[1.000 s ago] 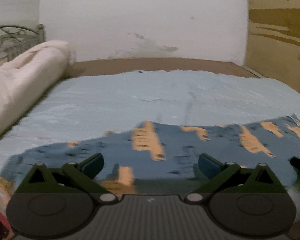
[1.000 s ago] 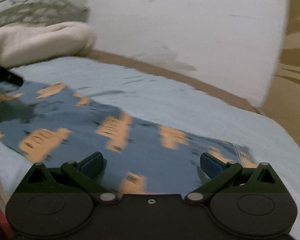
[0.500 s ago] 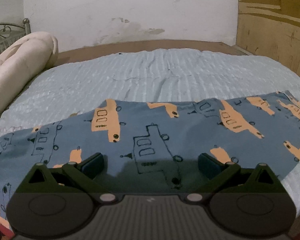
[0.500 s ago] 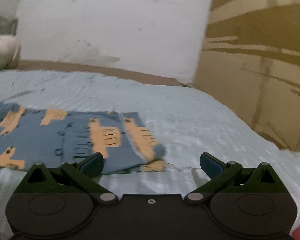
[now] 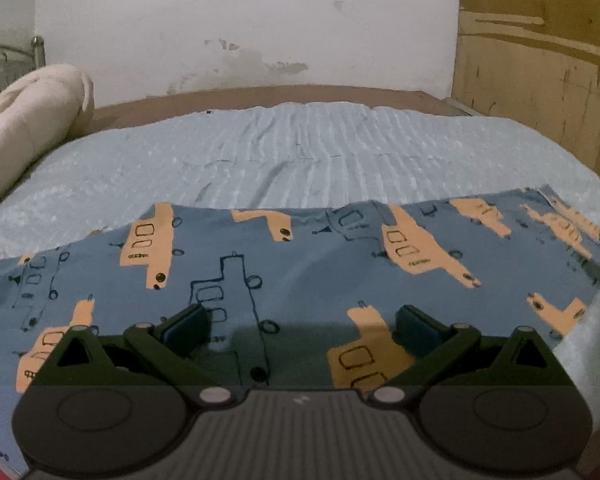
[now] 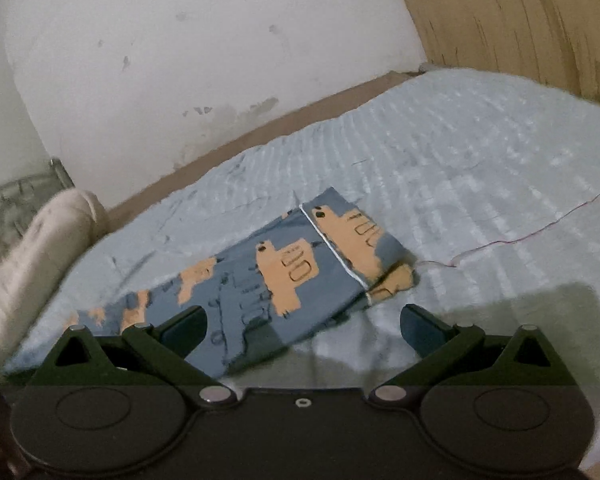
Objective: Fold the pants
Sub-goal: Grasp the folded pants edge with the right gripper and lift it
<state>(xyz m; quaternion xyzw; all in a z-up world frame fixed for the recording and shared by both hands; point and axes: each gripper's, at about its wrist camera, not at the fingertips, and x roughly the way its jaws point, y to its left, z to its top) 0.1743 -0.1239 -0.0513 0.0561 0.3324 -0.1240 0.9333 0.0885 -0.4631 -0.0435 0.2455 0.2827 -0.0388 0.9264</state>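
A: What is seen around the pants (image 5: 300, 264)?

B: A pale blue bedspread (image 5: 324, 148) with a ribbed, crinkled weave is spread beneath them; a cream rolled quilt (image 5: 24, 120), soft and padded, is laid along the left side; a scrolled metal bedframe (image 5: 4, 60) is glimpsed behind it; a stained, flaking white wall (image 5: 240, 20) and a wood-grain panel (image 5: 540, 60) are set behind the bed.

A: Is anything placed in the way?

B: A thin reddish thread (image 6: 512, 240) is trailed over the bedspread just beside the hem in the right wrist view; a dark tip is caught at the right edge of the left wrist view, over the cloth, but what it is cannot be told.

A: Can any writing or label be read?

B: None can be made out; only a print is seen, orange blocky vehicle shapes and dark outlined ones on blue cloth, with a white stitched line near the hem (image 6: 332, 248).

A: How are the tools held?

B: The left gripper (image 5: 300, 332) is spread wide over the middle of the pants, nothing being gripped; the right gripper (image 6: 302, 330) is likewise spread wide, nothing being clasped, its left finger above the cloth and its right finger above bare bedspread.

A: And where are the pants laid?

B: Flat across the near part of the bed, stretched left to right, the hem end lying to the right.
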